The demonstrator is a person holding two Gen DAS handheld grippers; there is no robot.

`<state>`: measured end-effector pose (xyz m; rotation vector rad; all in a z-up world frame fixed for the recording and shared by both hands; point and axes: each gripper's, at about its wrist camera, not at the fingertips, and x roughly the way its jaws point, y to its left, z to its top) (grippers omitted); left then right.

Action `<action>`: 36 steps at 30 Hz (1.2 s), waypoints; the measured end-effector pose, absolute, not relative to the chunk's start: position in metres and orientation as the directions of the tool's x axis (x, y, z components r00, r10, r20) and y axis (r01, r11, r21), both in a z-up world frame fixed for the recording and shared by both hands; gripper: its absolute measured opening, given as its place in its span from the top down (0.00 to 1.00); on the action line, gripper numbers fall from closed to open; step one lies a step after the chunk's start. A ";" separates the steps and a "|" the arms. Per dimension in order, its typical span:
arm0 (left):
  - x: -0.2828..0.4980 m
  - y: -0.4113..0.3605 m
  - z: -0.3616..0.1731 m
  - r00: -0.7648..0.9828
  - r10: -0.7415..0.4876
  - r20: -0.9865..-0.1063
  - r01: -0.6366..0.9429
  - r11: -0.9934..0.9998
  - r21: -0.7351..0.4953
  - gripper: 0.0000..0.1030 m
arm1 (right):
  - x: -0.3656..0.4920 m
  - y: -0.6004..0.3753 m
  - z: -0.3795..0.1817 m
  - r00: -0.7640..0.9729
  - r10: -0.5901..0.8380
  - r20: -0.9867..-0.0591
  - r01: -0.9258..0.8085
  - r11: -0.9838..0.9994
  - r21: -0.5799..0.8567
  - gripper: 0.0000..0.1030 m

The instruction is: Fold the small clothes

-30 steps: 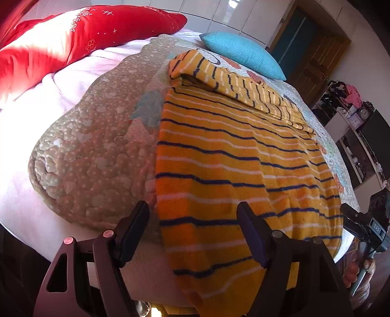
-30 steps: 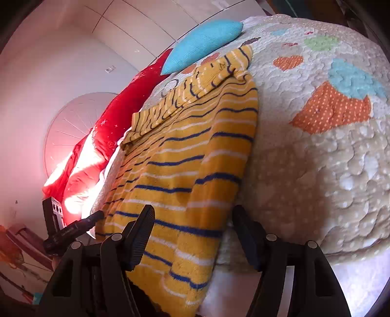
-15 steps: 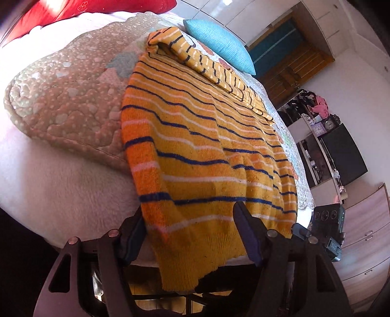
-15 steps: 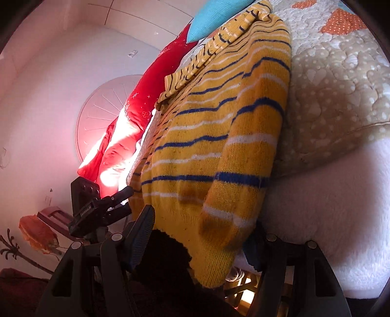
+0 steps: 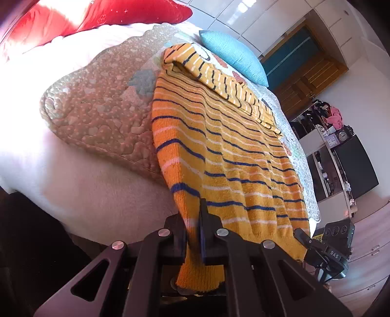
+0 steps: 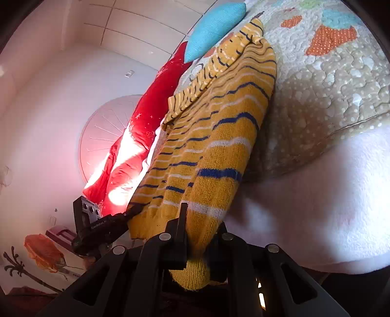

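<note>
A yellow-orange knit sweater (image 5: 231, 158) with blue and white stripes lies flat on the bed, its sleeves folded across the top and its hem hanging over the near edge. My left gripper (image 5: 193, 231) is shut on the hem's left corner. In the right wrist view the same sweater (image 6: 214, 136) runs away from me. The jaws of my right gripper (image 6: 197, 234) are closing, and the pads press on the hem's right corner. Each gripper shows in the other's view: the right gripper (image 5: 326, 246) and the left gripper (image 6: 102, 226).
Under the sweater is a beige patchwork quilt (image 5: 97, 109) over a white fleece blanket (image 5: 97, 190). A blue pillow (image 5: 231, 56) and red bedding (image 5: 97, 14) lie at the head of the bed. A shelf with a dark screen (image 5: 355, 165) stands to the right.
Both grippers dropped to the hem at the bed's edge and went from wide open to closed on its two corners. The hem is now bunched between the pads.
</note>
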<state>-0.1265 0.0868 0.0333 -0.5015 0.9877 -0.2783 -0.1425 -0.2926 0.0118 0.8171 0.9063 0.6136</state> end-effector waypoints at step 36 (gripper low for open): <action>0.257 0.104 0.035 0.517 -0.541 -0.663 -0.122 0.720 -0.683 0.70 | 0.260 -0.306 0.025 0.538 0.649 -0.539 0.043 0.617 0.786 0.57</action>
